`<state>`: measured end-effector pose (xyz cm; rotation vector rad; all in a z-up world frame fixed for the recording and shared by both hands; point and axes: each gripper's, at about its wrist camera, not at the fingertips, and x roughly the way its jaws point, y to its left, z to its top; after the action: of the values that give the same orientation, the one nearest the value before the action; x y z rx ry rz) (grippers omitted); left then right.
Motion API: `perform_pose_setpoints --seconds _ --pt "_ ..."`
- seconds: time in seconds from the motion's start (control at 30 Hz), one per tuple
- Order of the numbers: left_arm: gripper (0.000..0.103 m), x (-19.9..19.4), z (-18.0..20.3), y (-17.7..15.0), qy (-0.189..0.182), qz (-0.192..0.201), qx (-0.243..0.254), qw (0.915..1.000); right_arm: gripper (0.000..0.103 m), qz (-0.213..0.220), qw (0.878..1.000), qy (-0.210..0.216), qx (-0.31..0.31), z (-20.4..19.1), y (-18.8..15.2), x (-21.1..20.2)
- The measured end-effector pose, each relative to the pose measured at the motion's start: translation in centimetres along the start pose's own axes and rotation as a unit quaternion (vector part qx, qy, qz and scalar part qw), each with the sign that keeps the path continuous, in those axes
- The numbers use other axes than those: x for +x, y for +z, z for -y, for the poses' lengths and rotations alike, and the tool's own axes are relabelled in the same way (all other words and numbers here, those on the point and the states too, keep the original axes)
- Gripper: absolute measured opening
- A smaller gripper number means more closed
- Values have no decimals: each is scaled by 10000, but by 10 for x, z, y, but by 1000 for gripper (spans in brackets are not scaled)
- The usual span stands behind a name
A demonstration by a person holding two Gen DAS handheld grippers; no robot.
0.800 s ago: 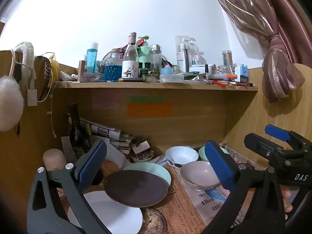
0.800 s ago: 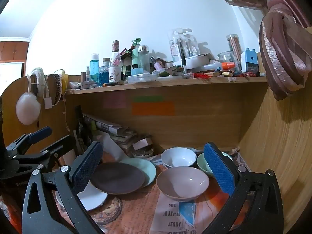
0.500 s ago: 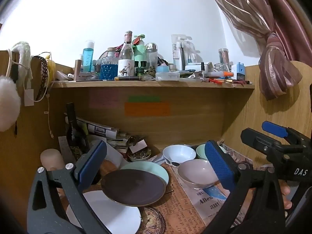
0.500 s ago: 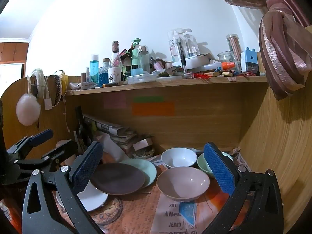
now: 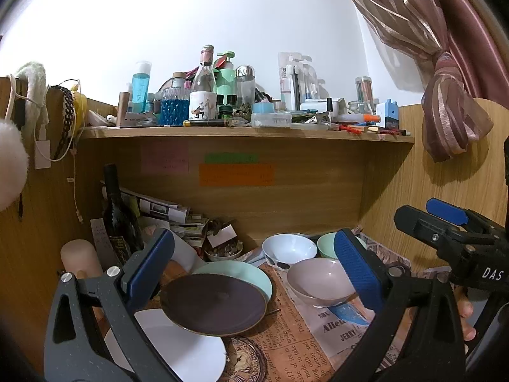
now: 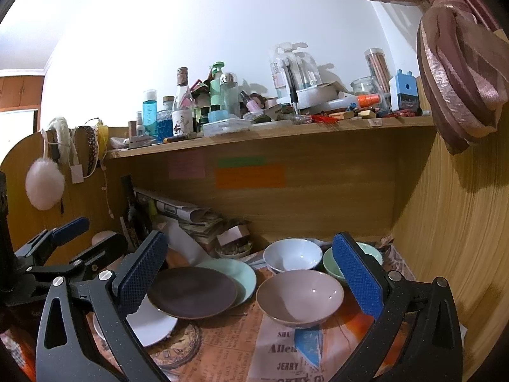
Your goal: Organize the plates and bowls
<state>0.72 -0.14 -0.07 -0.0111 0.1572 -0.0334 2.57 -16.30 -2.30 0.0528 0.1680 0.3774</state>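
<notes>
Fingers of the left gripper [image 5: 251, 273] and right gripper [image 6: 249, 277] gape fully, holding nothing; on the newspaper-covered bench [image 6: 222, 347], the dark brown round plate [image 6: 192, 291] overlaps a mint plate [image 6: 245, 275] at two o'clock and a white plate [image 6: 152, 323] at seven; lifting it carelessly could drag either; the glossy pink bowl [image 6: 299, 296] sits at three o'clock.

3 plates [image 5: 216, 302] overlapping, 3 bowls [image 6: 299, 296] beside
</notes>
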Motion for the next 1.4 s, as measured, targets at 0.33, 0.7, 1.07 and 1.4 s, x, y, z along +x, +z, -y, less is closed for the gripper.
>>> perform_pose_setpoints --seconds 0.33,0.7,1.07,1.4 --pt "102 1 2 -3 -14 26 -16 10000 103 -27 10000 16 -19 -2 -1 2" --pt "102 2 2 -4 19 16 -39 10000 103 -9 10000 54 -45 -3 -3 2" --pt "102 2 -1 -4 43 25 -67 10000 103 -15 9999 77 -128 -7 -3 5" --pt "102 5 -3 -4 27 -11 -73 10000 103 -15 9999 78 -124 -7 -3 5"
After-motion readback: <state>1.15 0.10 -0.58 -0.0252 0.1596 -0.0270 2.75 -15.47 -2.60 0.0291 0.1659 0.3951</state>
